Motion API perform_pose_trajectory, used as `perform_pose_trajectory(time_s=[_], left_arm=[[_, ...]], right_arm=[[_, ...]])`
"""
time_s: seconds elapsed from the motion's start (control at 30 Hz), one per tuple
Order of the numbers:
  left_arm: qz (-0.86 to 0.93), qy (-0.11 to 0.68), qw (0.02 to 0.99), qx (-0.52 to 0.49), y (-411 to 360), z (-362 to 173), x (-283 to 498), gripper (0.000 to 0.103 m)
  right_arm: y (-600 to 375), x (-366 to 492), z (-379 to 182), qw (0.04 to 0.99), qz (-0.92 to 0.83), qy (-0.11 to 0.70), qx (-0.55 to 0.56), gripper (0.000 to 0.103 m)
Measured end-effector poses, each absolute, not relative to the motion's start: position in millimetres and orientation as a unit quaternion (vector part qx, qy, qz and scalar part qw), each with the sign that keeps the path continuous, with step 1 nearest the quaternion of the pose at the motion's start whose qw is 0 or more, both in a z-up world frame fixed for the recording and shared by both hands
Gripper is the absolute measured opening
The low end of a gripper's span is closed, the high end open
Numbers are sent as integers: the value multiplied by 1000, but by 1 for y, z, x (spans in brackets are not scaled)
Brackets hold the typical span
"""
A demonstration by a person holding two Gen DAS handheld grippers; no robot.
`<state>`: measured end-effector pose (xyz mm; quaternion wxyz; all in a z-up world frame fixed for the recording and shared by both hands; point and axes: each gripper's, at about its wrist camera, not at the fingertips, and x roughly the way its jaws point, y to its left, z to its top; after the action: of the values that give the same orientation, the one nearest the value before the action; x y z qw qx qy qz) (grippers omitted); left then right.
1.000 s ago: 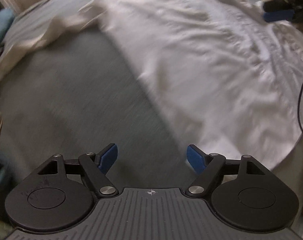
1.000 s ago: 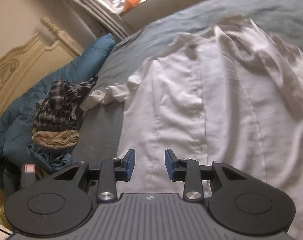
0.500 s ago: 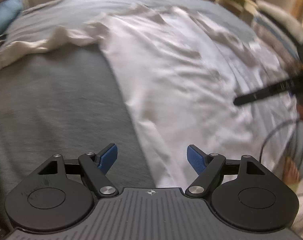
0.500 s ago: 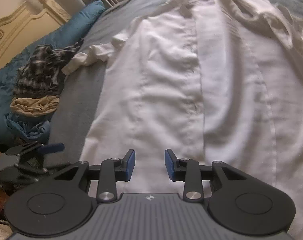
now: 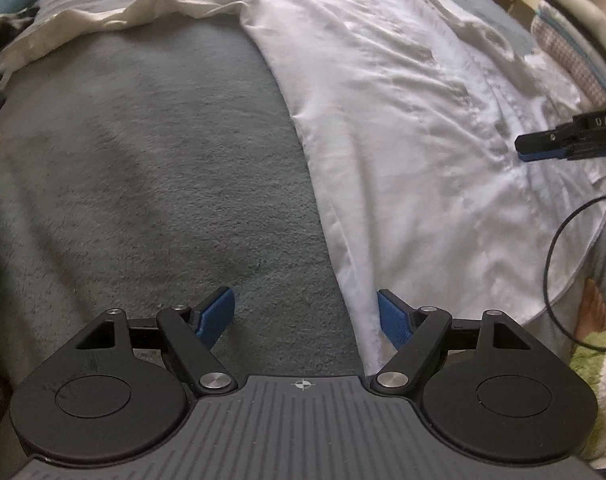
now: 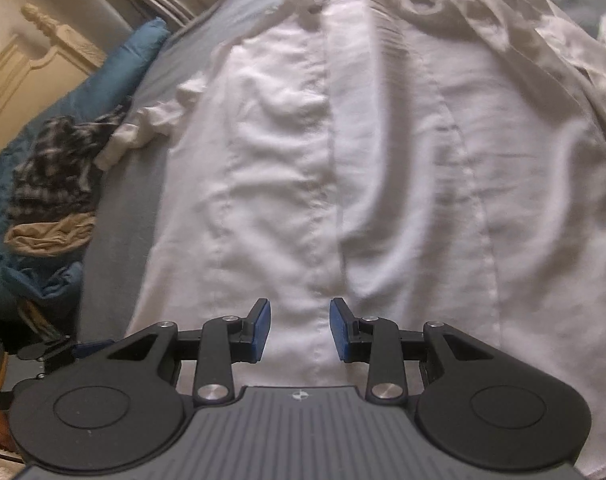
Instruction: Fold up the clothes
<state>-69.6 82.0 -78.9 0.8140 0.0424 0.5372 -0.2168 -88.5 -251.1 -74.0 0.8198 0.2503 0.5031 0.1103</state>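
Note:
A white button-up shirt [image 5: 403, 120] [image 6: 383, 140] lies spread, front up and wrinkled, on the grey blanket [image 5: 143, 180]. My left gripper [image 5: 305, 314] is open and hovers over the shirt's left side seam near the hem, with the seam just inside its right pad. My right gripper [image 6: 299, 330] is partly open above the shirt's lower front near the button placket, nothing pinched between its blue pads. Its fingers [image 5: 543, 146] also show at the right edge of the left wrist view, over the shirt.
A pile of clothes [image 6: 59, 184], plaid and tan, rests on a teal duvet [image 6: 103, 80] beside a cream headboard [image 6: 19, 68]. A black cable [image 5: 563, 264] loops past the bed's edge. The other gripper's fingers [image 6: 63, 350] sit low at left in the right wrist view.
The left gripper swung across the blanket and now frames the shirt's side seam. The right gripper sank closer to the shirt. Neither gripper's opening changed.

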Motion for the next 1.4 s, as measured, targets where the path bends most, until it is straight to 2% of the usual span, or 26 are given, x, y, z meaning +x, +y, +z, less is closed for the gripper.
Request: perform_pose_trajectory(time_s=[0.27, 0.47, 0.77, 0.93, 1.1, 1.13, 1.27, 1.4], left_arm=[[-212, 536, 817, 6, 86, -77, -65, 78], [-184, 528, 828, -35, 100, -72, -43, 78], [-20, 455, 885, -99, 148, -51, 25, 78], [73, 412, 899, -131, 165, -55, 49, 78], [146, 377, 905, -133, 172, -66, 63, 77], [153, 373, 905, -137, 174, -69, 65, 76], [178, 353, 906, -153, 183, -74, 63, 71], [185, 333, 907, -177, 198, -78, 62, 59]], right_arm=[[-243, -86, -74, 824, 110, 508, 225, 35], [-243, -78, -57, 834, 124, 481, 239, 36], [-208, -29, -26, 830, 194, 470, 228, 36], [-142, 23, 34, 855, 275, 430, 92, 37], [-46, 83, 91, 872, 360, 327, -61, 40], [-26, 96, 94, 871, 372, 308, -92, 44], [62, 148, 77, 844, 415, 275, -197, 45], [137, 185, 35, 814, 435, 267, -276, 46]])
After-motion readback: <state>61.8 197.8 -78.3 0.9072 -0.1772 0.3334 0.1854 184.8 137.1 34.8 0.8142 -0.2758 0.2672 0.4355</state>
